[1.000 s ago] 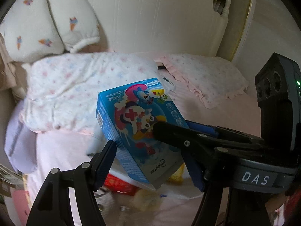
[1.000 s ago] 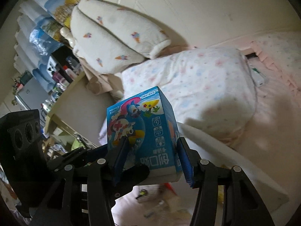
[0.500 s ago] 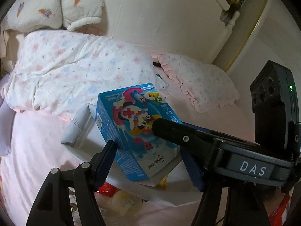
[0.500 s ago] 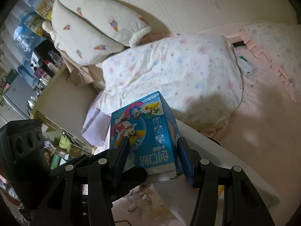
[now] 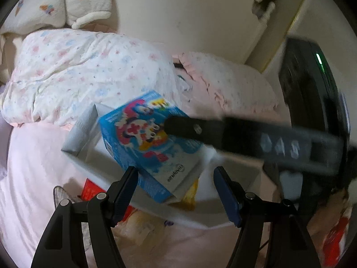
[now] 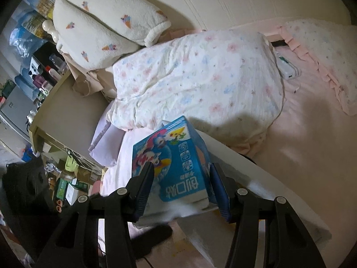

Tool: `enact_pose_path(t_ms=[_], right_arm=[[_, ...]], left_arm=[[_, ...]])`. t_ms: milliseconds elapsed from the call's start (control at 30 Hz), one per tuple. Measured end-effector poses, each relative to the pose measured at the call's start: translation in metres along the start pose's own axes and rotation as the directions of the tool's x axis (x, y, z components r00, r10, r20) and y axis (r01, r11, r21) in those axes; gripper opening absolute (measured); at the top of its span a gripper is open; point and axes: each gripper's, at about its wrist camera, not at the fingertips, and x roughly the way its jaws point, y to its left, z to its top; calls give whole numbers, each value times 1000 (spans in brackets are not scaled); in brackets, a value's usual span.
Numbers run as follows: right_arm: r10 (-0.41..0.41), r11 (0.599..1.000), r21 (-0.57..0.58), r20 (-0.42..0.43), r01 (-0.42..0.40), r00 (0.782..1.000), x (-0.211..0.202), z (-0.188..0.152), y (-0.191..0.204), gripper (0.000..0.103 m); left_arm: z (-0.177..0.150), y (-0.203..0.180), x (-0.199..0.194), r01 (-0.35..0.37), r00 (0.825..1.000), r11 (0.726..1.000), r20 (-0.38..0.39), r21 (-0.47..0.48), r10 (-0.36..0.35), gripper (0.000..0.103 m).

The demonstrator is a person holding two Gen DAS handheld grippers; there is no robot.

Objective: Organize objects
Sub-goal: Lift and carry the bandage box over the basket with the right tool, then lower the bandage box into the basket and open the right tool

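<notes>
A blue carton with a cartoon penguin is clamped between the pads of my right gripper, which is shut on its two sides. It hangs tilted over the rim of a white open box on the pink bed. In the left wrist view the same carton sits just beyond my left gripper, which is open. The carton's lower corner reaches into the gap near the left pad; the right pad is clear of it. One black finger of the right gripper lies blurred across the carton's face.
Red and yellow packets lie low inside the white box. A floral duvet and a frilled pillow lie behind it, below a cream headboard. A cushion with ice-cream print and a cluttered desk are at the left.
Both grippers have sunk and tipped downward, and the carton has come down with them toward the white box. The grip on the carton is unchanged.
</notes>
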Motion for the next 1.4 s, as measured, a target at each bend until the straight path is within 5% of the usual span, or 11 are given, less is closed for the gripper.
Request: enact_pose_path(t_ms=[400, 700, 833, 1000, 1267, 1400], right_arm=[[-48, 997, -63, -83, 43, 995, 52, -1, 8, 52], [-250, 955, -189, -108, 227, 962, 97, 1, 18, 51], [-135, 984, -124, -72, 126, 988, 97, -1, 7, 44], [-3, 997, 73, 55, -1, 999, 49, -11, -19, 44], [-22, 964, 260, -159, 63, 987, 63, -38, -42, 44], [-50, 942, 320, -169, 103, 984, 87, -45, -53, 44]], left_arm=[[-16, 39, 43, -36, 991, 985, -135, -171, 13, 62], [-9, 53, 52, -88, 992, 978, -102, -189, 70, 53], [2, 65, 47, -159, 986, 973, -76, -167, 148, 52], [1, 76, 22, -177, 984, 972, -18, -153, 176, 54], [-17, 68, -7, -272, 962, 962, 22, 20, 272, 54], [-18, 73, -11, -309, 951, 950, 23, 51, 309, 54]])
